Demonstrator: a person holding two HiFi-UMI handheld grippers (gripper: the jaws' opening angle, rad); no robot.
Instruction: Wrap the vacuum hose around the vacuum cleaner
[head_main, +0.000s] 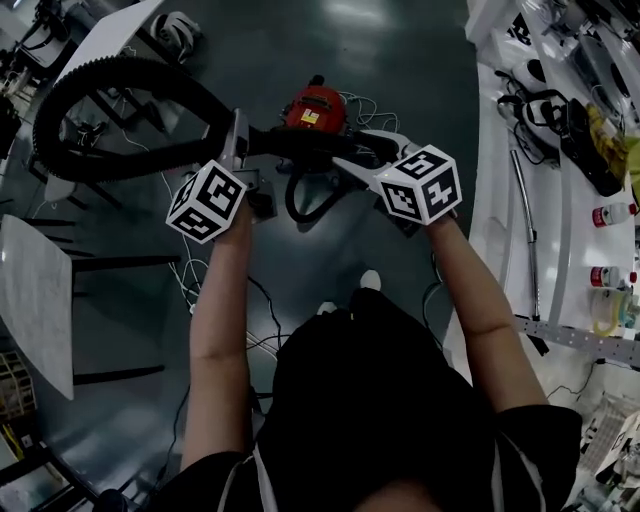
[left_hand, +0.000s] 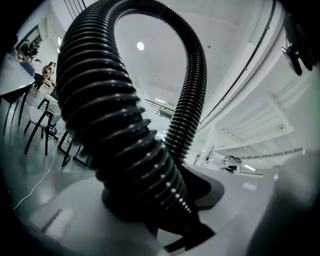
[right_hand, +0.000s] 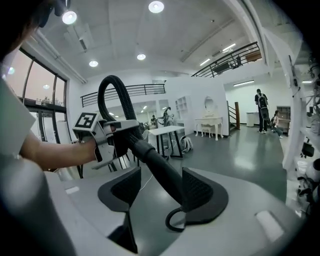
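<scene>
A red vacuum cleaner (head_main: 315, 105) stands on the dark floor ahead of me. Its black ribbed hose (head_main: 130, 68) arcs in a big loop to the left. My left gripper (head_main: 240, 135) is shut on the ribbed hose (left_hand: 115, 125), which fills the space between its jaws (left_hand: 150, 200). From there the hose's smooth black end tube (right_hand: 160, 170) runs across to my right gripper (head_main: 350, 160). That tube lies between the right gripper's (right_hand: 160, 187) jaws, against the right-hand pad (right_hand: 200, 192). A gap shows to the other pad (right_hand: 125, 187). The left gripper (right_hand: 112, 132) also shows in the right gripper view.
White tables (head_main: 35, 300) with dark legs stand at the left. A long white bench (head_main: 500, 200) with tools and bottles runs along the right. Thin cables (head_main: 200, 290) trail over the floor near my feet (head_main: 370, 280). People (right_hand: 261, 110) stand far off in the hall.
</scene>
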